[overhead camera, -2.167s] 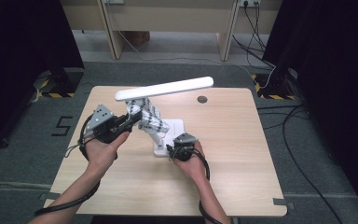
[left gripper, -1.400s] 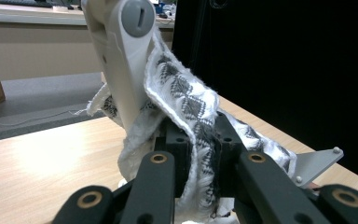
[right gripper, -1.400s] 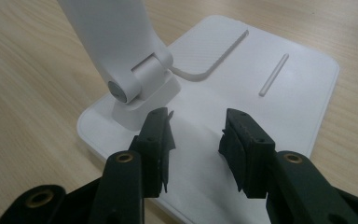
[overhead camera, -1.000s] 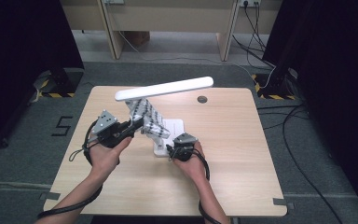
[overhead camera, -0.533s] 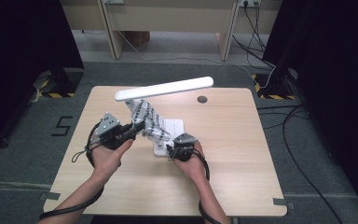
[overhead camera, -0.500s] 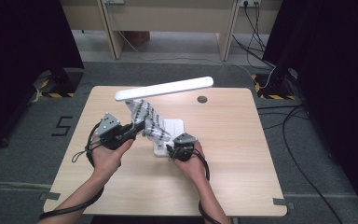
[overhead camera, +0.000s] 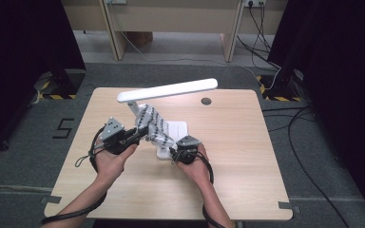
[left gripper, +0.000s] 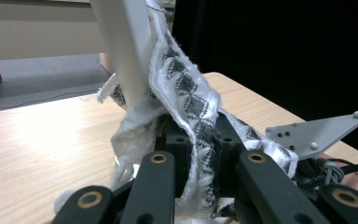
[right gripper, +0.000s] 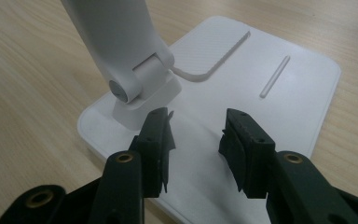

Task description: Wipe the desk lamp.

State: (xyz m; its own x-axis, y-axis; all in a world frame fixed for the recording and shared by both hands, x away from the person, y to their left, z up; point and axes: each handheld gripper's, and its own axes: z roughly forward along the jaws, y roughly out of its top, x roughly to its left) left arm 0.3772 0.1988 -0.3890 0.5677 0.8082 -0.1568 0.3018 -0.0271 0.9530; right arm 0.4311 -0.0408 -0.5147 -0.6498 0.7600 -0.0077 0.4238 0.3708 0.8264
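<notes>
A white desk lamp stands mid-table, with a long head (overhead camera: 166, 90) over a flat base (overhead camera: 178, 129). A black-and-white patterned cloth (overhead camera: 154, 126) is wound around its slanted arm (left gripper: 126, 46). My left gripper (overhead camera: 135, 134) comes in from the left and is shut on the cloth (left gripper: 191, 102), which runs between the jaws of that left gripper (left gripper: 200, 140). My right gripper (overhead camera: 173, 153) is at the base's near edge. In the right gripper view it (right gripper: 198, 128) stands open over the base (right gripper: 270, 107), just below the arm's hinge (right gripper: 135, 79), with nothing between its fingers.
The wooden table (overhead camera: 247, 156) has free room to the right and along the front. A small round dark cap (overhead camera: 206, 100) sits in the tabletop near the back edge. Cables trail on the floor at the right.
My left gripper has shifted a little toward the lamp and the table's front, and the cloth it holds has come lower along the arm. The right gripper has stayed at the base.
</notes>
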